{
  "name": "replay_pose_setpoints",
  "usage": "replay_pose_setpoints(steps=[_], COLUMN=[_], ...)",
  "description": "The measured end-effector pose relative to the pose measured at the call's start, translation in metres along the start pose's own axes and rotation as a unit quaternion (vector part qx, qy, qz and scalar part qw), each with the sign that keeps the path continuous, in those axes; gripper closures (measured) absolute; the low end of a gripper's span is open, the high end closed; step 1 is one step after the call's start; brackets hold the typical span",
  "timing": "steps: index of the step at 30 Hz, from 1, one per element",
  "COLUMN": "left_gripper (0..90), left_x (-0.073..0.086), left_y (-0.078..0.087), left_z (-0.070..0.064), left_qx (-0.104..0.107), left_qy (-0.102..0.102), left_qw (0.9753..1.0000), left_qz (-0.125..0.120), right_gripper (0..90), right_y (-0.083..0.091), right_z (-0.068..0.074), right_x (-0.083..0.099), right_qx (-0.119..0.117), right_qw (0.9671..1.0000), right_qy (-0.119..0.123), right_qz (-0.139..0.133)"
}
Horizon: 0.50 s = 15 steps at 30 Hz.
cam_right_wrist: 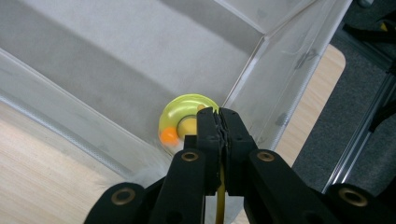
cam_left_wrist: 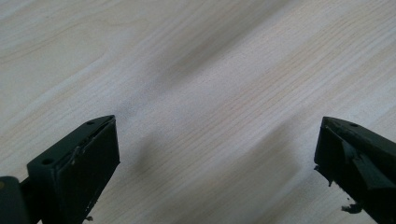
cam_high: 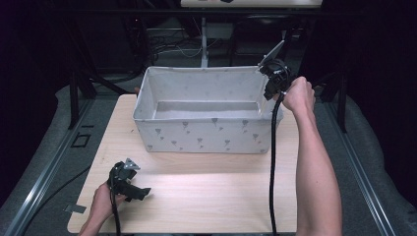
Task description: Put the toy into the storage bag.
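Hovering at the far right corner of the fabric bin, the right gripper is held by the person's right hand above the bin's rim. In the right gripper view its jaws are pressed together, and a thin yellow strip runs down between them, so the right gripper is clamped on a yellow toy. That toy is a rounded yellow-green piece with an orange tip, blurred, and it sits just beyond the jaw tips, hanging over the inside of the bin close to the corner where two walls meet. Whether the toy touches the bin's wall or floor I cannot tell.

Well apart from all this, the left gripper rests low over the near left part of the wooden table, held in the left hand. Seen in the left gripper view, its jaws stand wide apart with bare wood grain between them.
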<state>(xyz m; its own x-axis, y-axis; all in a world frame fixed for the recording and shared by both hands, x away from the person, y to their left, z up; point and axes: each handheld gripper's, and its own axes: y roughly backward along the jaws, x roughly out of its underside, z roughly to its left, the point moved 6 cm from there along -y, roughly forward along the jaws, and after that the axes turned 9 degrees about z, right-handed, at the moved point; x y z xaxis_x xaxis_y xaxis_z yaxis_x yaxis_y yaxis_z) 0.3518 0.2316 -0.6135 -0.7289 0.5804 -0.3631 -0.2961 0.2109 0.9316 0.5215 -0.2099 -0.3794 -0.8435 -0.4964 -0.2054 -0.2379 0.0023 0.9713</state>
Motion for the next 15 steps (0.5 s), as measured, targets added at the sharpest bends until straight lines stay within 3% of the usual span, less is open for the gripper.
replay_pose_setpoints(steps=[15], left_gripper=[0.3], left_x=[0.001], left_y=[-0.001], left_z=[0.0], left_qx=[0.0], left_qy=[0.0], left_qw=[1.0], left_qz=[0.003], right_gripper=[87.7], right_y=[-0.026], right_z=[-0.004], right_x=[0.01], right_qx=[-0.005], right_qw=[0.9998], right_qy=[-0.007], right_qz=[0.02])
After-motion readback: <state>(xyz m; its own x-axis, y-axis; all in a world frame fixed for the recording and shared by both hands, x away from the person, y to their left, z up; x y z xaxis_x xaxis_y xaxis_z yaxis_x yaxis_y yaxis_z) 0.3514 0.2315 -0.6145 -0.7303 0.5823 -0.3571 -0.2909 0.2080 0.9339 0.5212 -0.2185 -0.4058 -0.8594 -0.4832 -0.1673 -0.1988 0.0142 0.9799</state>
